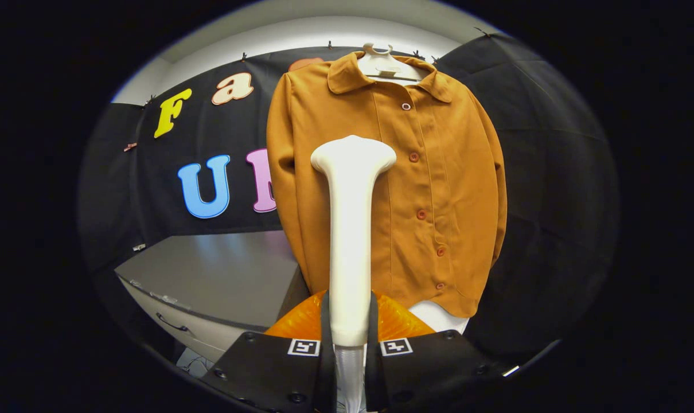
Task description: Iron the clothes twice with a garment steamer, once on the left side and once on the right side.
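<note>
Our gripper (350, 330) is clenched on the handle of a white garment steamer (351, 229), whose head stands before the left half of an orange shirt (439, 172) on a hanger (381, 63). We should keep the head flat and travel slowly. A grey cabinet (221, 275) crowds the left; the right looks open.

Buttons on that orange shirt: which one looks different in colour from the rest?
The top button, just below the collar, looks pale pinkish; the others down the shirt are reddish.

Tongs (350, 321) — black screw-studded mounting plates, each bearing a small square black-and-white marker.
</note>
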A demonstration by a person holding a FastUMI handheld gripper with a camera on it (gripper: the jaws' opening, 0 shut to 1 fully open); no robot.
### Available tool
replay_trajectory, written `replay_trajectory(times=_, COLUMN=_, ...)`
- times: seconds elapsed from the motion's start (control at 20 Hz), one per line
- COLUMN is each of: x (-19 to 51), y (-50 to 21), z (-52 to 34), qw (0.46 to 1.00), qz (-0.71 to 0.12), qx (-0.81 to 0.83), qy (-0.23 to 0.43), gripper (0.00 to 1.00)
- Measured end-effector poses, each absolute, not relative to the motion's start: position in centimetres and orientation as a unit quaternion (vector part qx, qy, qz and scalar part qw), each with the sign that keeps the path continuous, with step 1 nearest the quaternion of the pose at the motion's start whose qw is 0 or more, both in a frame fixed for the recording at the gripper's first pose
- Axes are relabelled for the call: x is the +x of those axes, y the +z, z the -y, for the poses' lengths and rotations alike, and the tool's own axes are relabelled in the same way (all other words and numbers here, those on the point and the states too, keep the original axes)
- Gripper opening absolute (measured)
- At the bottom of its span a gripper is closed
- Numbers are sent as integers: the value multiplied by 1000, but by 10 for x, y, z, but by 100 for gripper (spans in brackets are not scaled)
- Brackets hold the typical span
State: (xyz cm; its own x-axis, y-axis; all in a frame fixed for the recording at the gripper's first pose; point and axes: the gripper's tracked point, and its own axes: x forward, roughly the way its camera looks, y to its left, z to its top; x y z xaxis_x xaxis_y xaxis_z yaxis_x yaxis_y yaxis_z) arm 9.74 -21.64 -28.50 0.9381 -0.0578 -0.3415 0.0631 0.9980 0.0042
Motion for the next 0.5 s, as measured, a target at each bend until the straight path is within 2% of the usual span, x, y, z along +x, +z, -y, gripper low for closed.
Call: replay_trajectory(times=0.5, x=45, y=-360, z=233, qw=965, qz=-255, qx=21, qy=-60, gripper=23)
